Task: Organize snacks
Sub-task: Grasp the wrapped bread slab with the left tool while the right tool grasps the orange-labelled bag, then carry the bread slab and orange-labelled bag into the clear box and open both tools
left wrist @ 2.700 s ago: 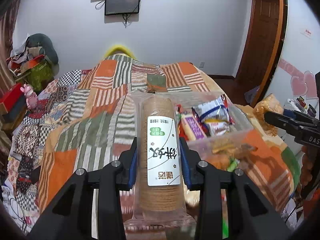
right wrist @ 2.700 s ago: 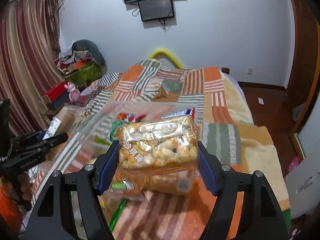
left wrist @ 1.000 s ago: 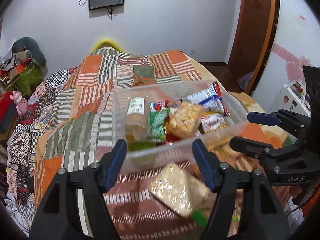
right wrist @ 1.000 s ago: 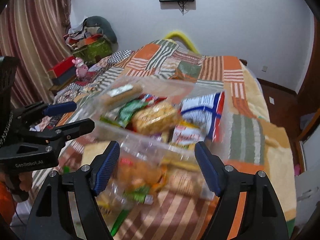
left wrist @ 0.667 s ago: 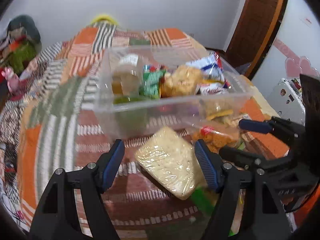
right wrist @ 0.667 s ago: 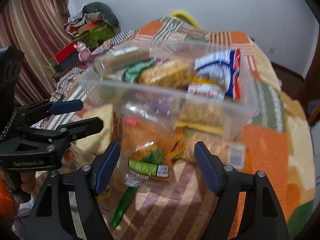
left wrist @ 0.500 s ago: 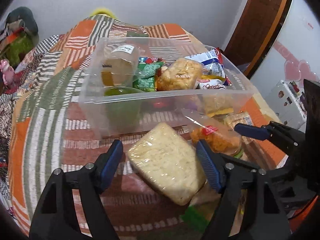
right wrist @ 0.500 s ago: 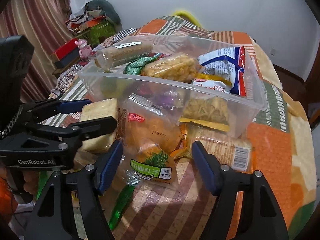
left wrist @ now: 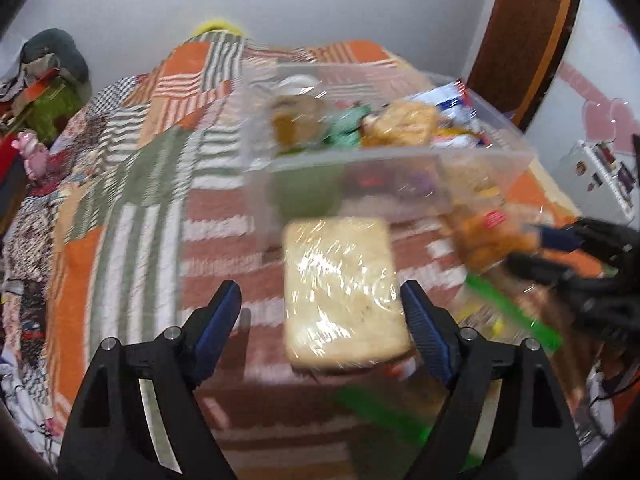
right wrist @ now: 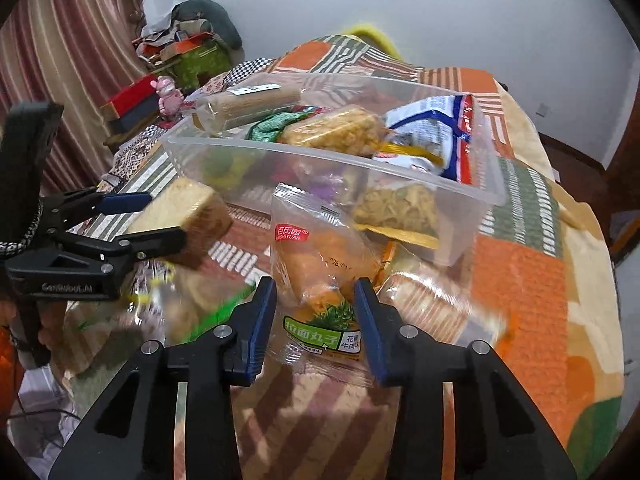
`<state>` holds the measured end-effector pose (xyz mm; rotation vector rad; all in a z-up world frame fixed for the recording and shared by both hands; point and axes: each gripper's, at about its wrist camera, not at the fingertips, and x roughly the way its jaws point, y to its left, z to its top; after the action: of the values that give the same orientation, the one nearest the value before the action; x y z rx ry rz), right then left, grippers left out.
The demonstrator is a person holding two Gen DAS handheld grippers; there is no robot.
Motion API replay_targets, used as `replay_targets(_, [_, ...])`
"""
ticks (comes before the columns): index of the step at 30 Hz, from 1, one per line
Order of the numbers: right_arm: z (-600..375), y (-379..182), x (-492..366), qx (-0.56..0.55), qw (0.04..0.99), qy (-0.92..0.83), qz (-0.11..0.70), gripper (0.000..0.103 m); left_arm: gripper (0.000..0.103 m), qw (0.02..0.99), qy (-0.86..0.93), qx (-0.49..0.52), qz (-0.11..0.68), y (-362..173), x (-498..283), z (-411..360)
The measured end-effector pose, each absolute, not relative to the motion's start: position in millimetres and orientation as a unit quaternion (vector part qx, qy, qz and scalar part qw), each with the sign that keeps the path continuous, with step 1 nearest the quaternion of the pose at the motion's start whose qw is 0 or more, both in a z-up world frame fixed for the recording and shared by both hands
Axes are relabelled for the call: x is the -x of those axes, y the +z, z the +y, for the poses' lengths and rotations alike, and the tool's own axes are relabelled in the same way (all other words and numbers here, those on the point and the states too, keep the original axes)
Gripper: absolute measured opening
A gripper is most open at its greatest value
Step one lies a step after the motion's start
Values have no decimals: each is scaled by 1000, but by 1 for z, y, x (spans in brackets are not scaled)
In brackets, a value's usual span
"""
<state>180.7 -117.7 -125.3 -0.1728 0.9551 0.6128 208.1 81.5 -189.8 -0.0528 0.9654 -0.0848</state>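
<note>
A clear plastic bin [right wrist: 280,150] [left wrist: 400,156] on the patchwork bed holds a cookie roll [right wrist: 252,102], a yellow puffed-snack pack [right wrist: 336,130] and a blue-white bag [right wrist: 436,128]. In front of it lies a film-wrapped cracker block [left wrist: 344,292]. My left gripper [left wrist: 320,292] [right wrist: 164,218] straddles the block with its jaws opening; the left pad stands clear of it. My right gripper [right wrist: 314,286] [left wrist: 536,252] is closing on an orange snack bag [right wrist: 316,256], pads pressing its sides.
A round cracker pack [right wrist: 424,300] and green wrappers [right wrist: 224,304] lie on the quilt [right wrist: 520,280] beside the orange bag. Boxes and a pink toy [right wrist: 168,94] are piled left of the bed. A wooden door [left wrist: 520,40] is at the right.
The cookie roll and puffed-snack pack, held earlier, now lie in the bin. Both grippers sank to the snacks before the bin. Right jaws narrowed onto the orange bag; left jaws widened.
</note>
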Motion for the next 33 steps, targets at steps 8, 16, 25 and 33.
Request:
replay_targets(8, [-123,-126,-178,80,834,291,462,40,78,878,-36,53,474,-204,-206,92])
replay_targets(16, [-123,-139,-190,36,827,279,487,52,56,888,-46,45,456,-201,-213,80])
replay_targets(25, [-131,-130,-181,22,832,285,475,38,55,899,-37,11,435,-183,-193,74])
replay_targets(33, [-133,-101,-166,43,855,285,430,37,55,917,-41,14,397,-144,-181,70])
